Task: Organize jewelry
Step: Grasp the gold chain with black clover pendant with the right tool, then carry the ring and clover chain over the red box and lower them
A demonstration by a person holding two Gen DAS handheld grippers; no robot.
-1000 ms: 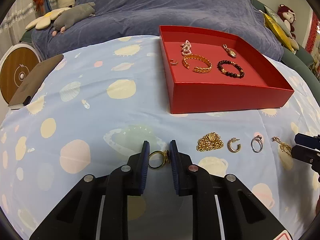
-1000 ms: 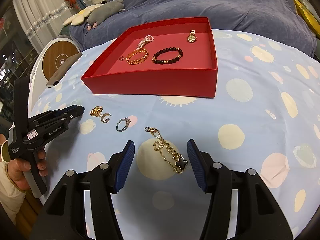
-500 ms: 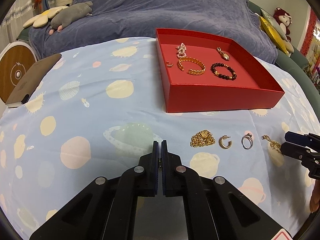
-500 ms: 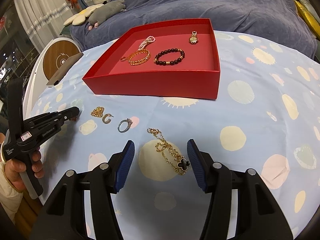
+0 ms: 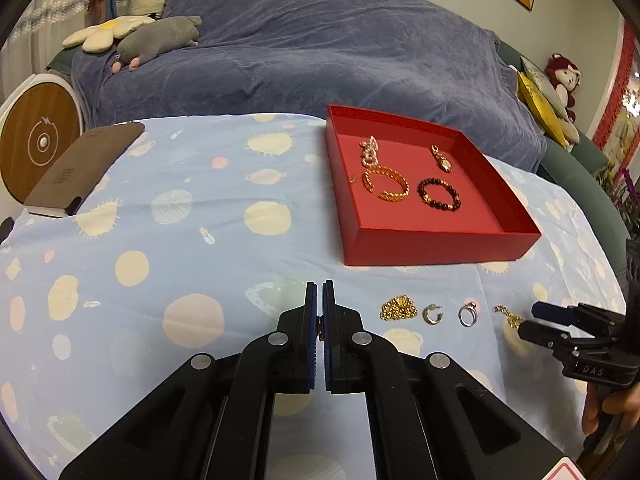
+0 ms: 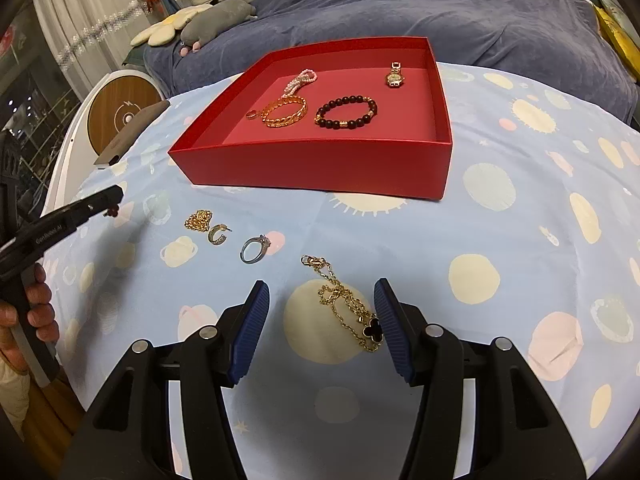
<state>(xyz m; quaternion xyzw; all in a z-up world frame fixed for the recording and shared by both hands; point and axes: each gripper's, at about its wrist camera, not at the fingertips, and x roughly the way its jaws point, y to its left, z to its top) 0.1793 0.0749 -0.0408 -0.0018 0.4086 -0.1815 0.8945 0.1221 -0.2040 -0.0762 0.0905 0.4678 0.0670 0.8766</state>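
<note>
My left gripper (image 5: pixel 320 292) is shut on a small gold ring (image 5: pixel 320 325), of which only a sliver shows between the pads, and holds it above the spotted cloth. In the right wrist view the left gripper (image 6: pixel 108 200) hangs at the left with the ring (image 6: pixel 111 212) under its tip. The red box (image 5: pixel 432 246) holds a gold bangle (image 5: pixel 386 184), a dark bead bracelet (image 5: pixel 439 200), a pearl piece and a watch. My right gripper (image 6: pixel 322 286) stands open over a gold necklace (image 6: pixel 348 304) with a black clover pendant.
On the cloth lie a gold chain heap (image 5: pixel 398 307), a hoop earring (image 5: pixel 432 314) and a silver ring (image 5: pixel 468 315) in a row before the box. A brown case (image 5: pixel 80 168) sits at the table's left edge. A blue-covered sofa (image 5: pixel 320 40) runs behind.
My left gripper closed on the gold ring and lifted it off the cloth. The right gripper stayed where it was, still open over the necklace.
</note>
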